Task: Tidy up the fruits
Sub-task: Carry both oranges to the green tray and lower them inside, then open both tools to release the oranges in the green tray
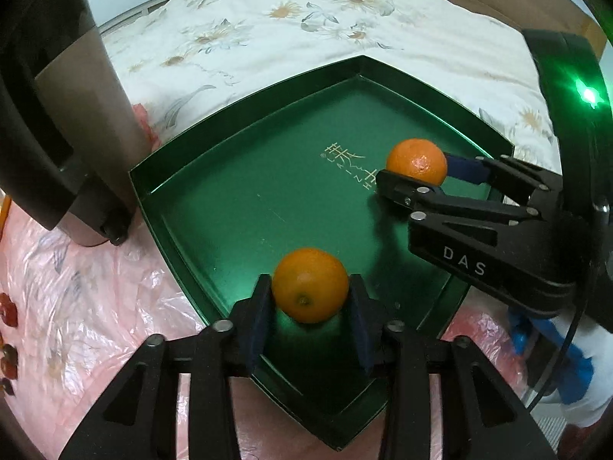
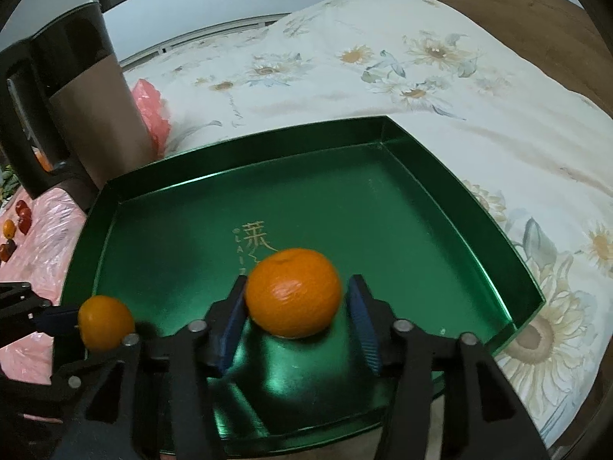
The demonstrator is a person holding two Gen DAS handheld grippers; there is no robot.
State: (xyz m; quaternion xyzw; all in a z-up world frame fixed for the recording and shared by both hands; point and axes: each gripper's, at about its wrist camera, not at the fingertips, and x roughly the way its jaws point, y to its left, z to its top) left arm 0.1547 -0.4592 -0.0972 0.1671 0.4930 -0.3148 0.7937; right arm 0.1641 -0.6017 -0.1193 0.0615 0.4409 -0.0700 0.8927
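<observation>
Gripping 1 orange (image 1: 310, 285), the left gripper (image 1: 311, 299) has both blue pads pressed against the fruit's sides; jaws closed on it, low over the near corner of the green tray (image 1: 245, 207). Whether the fruit touches the tray floor, cannot tell.

Right gripper (image 2: 297, 320): a second orange (image 2: 293, 293) sits between its jaws. In the right wrist view the left pad touches the fruit and a narrow gap shows at the right pad; from the left wrist view the same fruit (image 1: 417, 161) appears pinched between both pads. Gripping or only bracketing: cannot tell. This fruit is over the tray's middle, beside the gold lettering (image 2: 251, 241) printed on the floor.

Both oranges are inside the tray outline, well apart, 1 per gripper.

Tray is shallow, with upright walls, resting partly on pink plastic sheeting (image 1: 76, 287) and against a floral bedspread (image 2: 383, 69). A tall black-and-brown jug (image 2: 72, 107) stands just beside the tray's left edge. Several small red fruits (image 2: 21, 214) and 1 small orange one lie on the sheeting, far left. Wooden headboard (image 2: 498, 11) behind the bed.
</observation>
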